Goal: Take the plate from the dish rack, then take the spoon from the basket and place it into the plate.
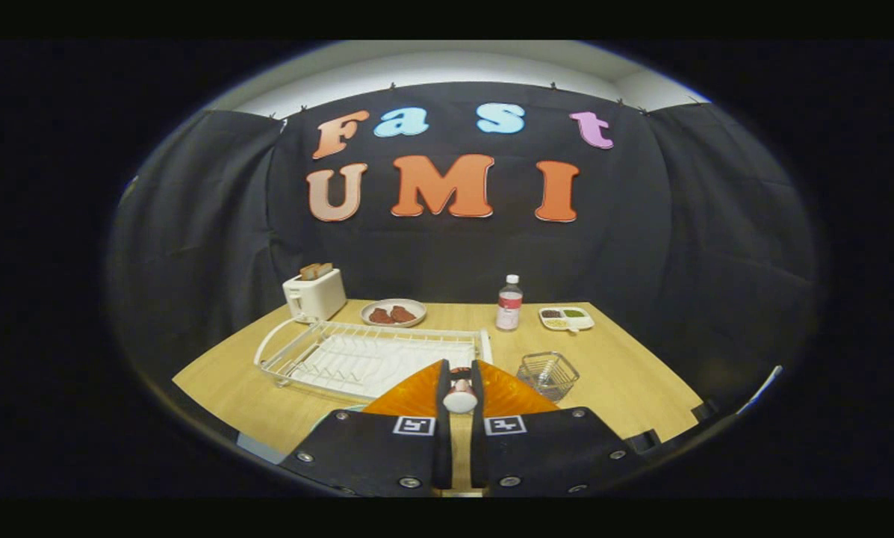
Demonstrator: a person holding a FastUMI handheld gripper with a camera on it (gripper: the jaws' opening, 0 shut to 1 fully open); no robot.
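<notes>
My gripper [459,368] hangs over the near part of the wooden table [626,373], shut on the spoon [459,397]. Only the spoon's rounded pale end shows between the two fingers; the remainder is hidden. The wire basket [548,373] stands just right of the fingertips and looks empty. Ahead and to the left, the white dish rack [364,357] holds no dishes. A pale curved edge [338,412] peeks out beside the left finger's base; it may be the plate, but I cannot tell.
Along the back of the table stand a white toaster [314,294] with toast in it, a small plate of reddish food [393,312], a clear bottle [508,302] and a divided snack dish [565,318]. Black cloth walls close the booth.
</notes>
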